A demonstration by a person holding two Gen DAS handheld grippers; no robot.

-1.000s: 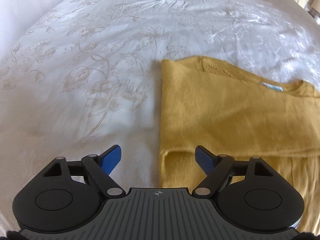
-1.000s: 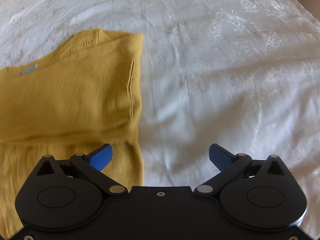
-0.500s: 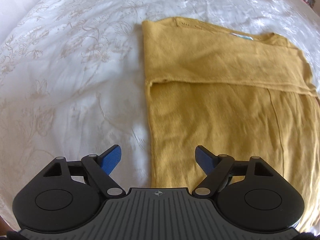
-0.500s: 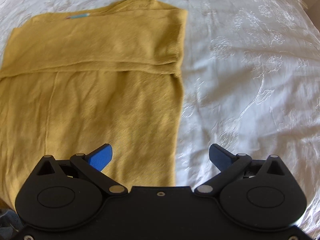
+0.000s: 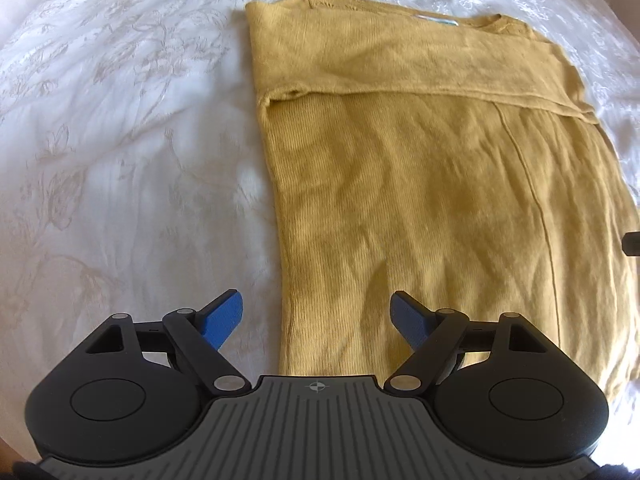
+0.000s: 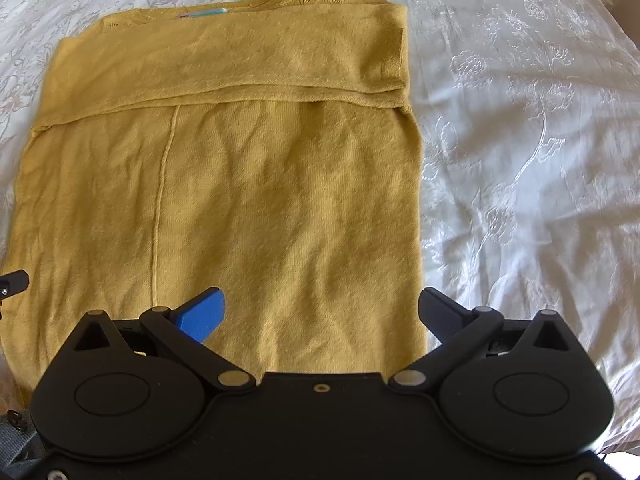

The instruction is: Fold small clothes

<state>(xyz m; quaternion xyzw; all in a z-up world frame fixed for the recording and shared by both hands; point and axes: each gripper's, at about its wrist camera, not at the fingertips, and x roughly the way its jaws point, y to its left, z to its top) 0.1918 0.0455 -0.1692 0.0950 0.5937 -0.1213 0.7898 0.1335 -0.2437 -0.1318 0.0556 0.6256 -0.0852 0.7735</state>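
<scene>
Garment: the mustard-yellow knit top (image 5: 420,200) lies flat on the bedspread, neckline at the far end, hem at the near end close to my fingers.
Fold: its sleeves are laid across the chest in a band (image 6: 240,64) that runs from the left edge to the right edge; below the band the body is a plain rectangle.
Label: a pale blue tag (image 6: 204,13) sits at the neckline, far from me.
Seam: one raised vertical line (image 6: 160,200) runs down the body from the band toward the hem, nearer the left edge in the right wrist view.
Surface: a white bedspread (image 5: 100,140) with stitched flowers, showing on both sides of the garment.
My left gripper (image 5: 318,318): my blue fingertips (image 5: 222,318) are spread wide and hold nothing; I hang over the near left corner, so the left edge of the garment runs between my tips.
My right gripper (image 6: 322,318): fingers wide apart too, nothing between them; the left tip is over the cloth, the right tip (image 6: 442,316) over the white bedspread, with the right edge of the garment between.
Contact: I cannot tell whether either of my tips touches the fabric.
Edge of view: a small black part (image 6: 14,282) shows at the far left of the right wrist view.
</scene>
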